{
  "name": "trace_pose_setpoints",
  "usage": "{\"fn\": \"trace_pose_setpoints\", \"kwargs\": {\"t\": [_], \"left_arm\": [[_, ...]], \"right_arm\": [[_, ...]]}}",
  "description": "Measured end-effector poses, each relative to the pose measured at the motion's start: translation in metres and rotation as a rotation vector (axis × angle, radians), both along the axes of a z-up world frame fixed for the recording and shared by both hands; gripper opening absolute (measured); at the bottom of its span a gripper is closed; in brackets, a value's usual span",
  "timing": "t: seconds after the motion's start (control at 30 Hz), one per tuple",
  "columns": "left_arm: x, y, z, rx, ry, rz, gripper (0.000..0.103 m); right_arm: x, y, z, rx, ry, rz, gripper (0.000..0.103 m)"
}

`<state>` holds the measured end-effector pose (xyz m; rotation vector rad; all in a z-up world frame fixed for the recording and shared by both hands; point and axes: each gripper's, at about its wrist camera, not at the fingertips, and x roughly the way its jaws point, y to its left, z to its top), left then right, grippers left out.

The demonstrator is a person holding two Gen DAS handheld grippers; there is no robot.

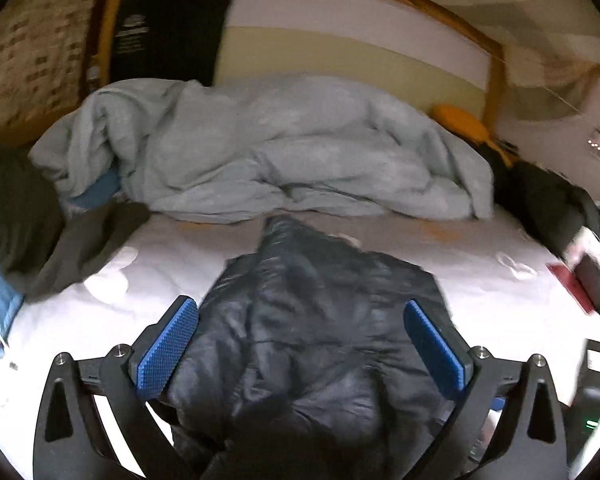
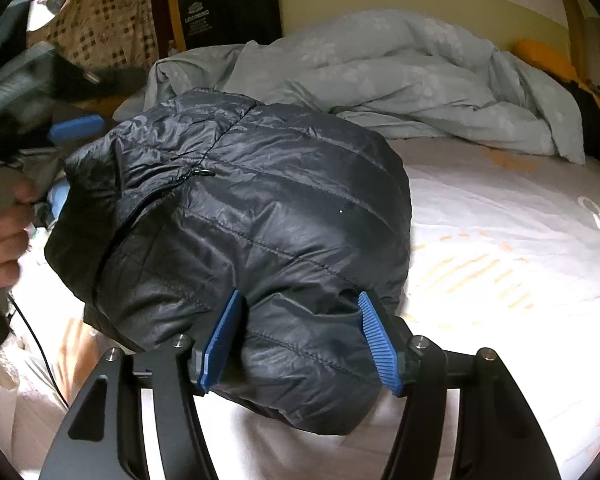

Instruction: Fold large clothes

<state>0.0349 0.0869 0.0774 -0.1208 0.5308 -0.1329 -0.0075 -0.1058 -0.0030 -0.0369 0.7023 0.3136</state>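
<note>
Dark quilted puffer jacket [image 2: 236, 216] bunched on the white bed sheet [image 2: 500, 240], near the front edge of the bed, zipper pull showing on its upper side. Right gripper [image 2: 298, 340] clamped on a fold of the jacket's lower part, both blue pads [image 2: 222, 340] pressed into the fabric. Left gripper [image 1: 302, 344] spread wide apart above the jacket [image 1: 312, 340], pads [image 1: 168, 348] clear of the cloth on either side, nothing pinched between them. Seen from the right wrist view, the left gripper's blue pad [image 2: 76, 128] blurred at the far left beside the jacket, with a hand [image 2: 4, 236] wrapped round its grey handle. Crumpled pale blue duvet [image 1: 268, 152] heaped across the back of the bed, well apart from the jacket. Black garment bag [image 1: 168, 24] hanging against the wall behind. Orange cushion [image 1: 460, 124] at the right rear corner. Grey clothing [image 1: 76, 248] lying at the left edge of the sheet, more dark clothes [image 1: 556, 200] piled at the right.
</note>
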Motion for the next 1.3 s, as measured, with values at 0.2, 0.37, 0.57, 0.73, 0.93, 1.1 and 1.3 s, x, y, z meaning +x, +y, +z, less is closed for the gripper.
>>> {"fn": "trace_pose_setpoints", "kwargs": {"t": [0.2, 0.37, 0.57, 0.73, 0.93, 1.1, 1.3], "left_arm": [[-0.007, 0.016, -0.006, 0.069, -0.071, 0.082, 0.102], [-0.023, 0.020, 0.008, 0.063, -0.212, 0.069, 0.102], [-0.014, 0.010, 0.009, 0.184, -0.160, 0.117, 0.081], [-0.007, 0.009, -0.003, 0.114, -0.091, 0.028, 0.077], [0.003, -0.004, -0.009, 0.142, -0.049, -0.031, 0.029], [0.032, 0.002, -0.022, 0.129, 0.055, 0.003, 0.026], [0.020, 0.024, -0.051, 0.160, 0.192, 0.060, 0.023]], "right_arm": [[-0.003, 0.008, -0.004, -0.042, -0.026, -0.004, 0.066], [-0.004, 0.011, -0.005, -0.060, -0.031, -0.005, 0.067], [-0.005, 0.012, -0.004, -0.061, -0.027, -0.012, 0.067], [-0.006, 0.011, -0.002, -0.070, -0.037, -0.009, 0.067], [-0.011, 0.004, 0.019, -0.047, -0.126, -0.054, 0.067], [-0.002, -0.002, 0.045, -0.018, -0.180, -0.103, 0.067], [0.018, -0.013, 0.055, -0.010, -0.139, -0.157, 0.067]]}}
